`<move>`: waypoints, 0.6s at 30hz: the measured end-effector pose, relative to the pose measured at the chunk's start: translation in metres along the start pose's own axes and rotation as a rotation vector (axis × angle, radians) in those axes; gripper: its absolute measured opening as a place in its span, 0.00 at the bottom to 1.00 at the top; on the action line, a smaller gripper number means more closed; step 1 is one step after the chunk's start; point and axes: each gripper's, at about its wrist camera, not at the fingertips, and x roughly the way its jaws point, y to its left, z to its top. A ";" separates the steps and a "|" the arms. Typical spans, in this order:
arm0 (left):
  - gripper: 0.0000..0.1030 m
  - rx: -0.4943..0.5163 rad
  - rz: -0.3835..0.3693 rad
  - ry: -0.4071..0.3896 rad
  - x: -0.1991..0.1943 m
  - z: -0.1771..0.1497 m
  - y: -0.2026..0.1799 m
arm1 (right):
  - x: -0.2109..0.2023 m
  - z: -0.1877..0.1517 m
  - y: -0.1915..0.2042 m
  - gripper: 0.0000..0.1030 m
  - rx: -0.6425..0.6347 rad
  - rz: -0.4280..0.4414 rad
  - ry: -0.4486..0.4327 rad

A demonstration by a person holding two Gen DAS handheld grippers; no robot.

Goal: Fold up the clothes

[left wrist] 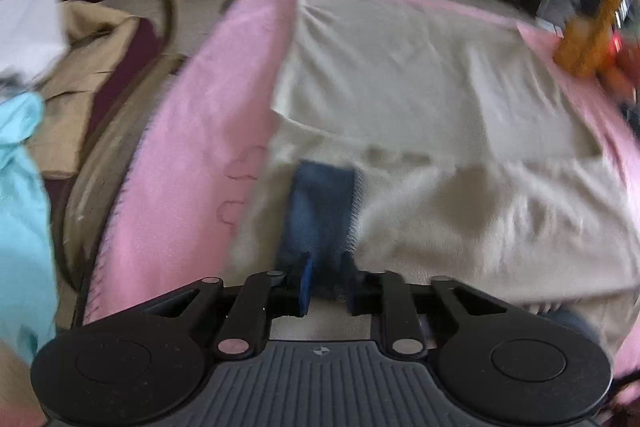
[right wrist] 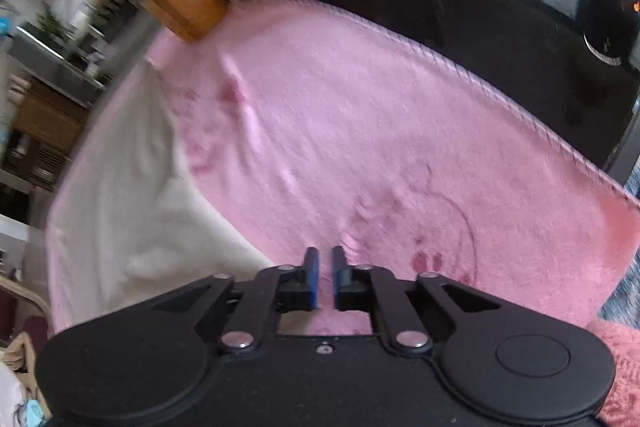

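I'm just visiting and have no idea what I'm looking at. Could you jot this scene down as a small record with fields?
Surface: pink blanket
Garment: cream cloth, spread on the blanket
Left gripper: over the cloth's near edge; grip too blurred to tell
Right gripper: over bare blanket, narrow gap, nothing between
Nearby: orange object at the blanket's far corner; light blue cloth off to the left
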 end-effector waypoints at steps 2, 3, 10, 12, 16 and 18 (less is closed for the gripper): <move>0.15 -0.044 -0.020 -0.065 -0.015 0.004 0.008 | -0.012 0.002 0.007 0.11 -0.029 0.066 -0.050; 0.15 -0.058 -0.029 -0.095 -0.020 0.006 0.011 | -0.018 0.003 0.010 0.11 -0.046 0.097 -0.074; 0.16 -0.046 -0.109 -0.090 -0.004 0.022 -0.014 | -0.001 0.022 0.060 0.21 -0.135 0.240 -0.040; 0.16 -0.014 -0.093 -0.079 0.009 0.027 -0.025 | 0.023 0.026 0.070 0.21 -0.098 0.276 0.024; 0.18 -0.007 0.019 -0.040 0.037 0.028 -0.027 | 0.068 0.023 0.074 0.21 0.030 0.365 0.126; 0.21 0.007 0.102 -0.051 0.046 0.026 -0.023 | 0.090 0.024 0.070 0.21 0.068 0.368 0.150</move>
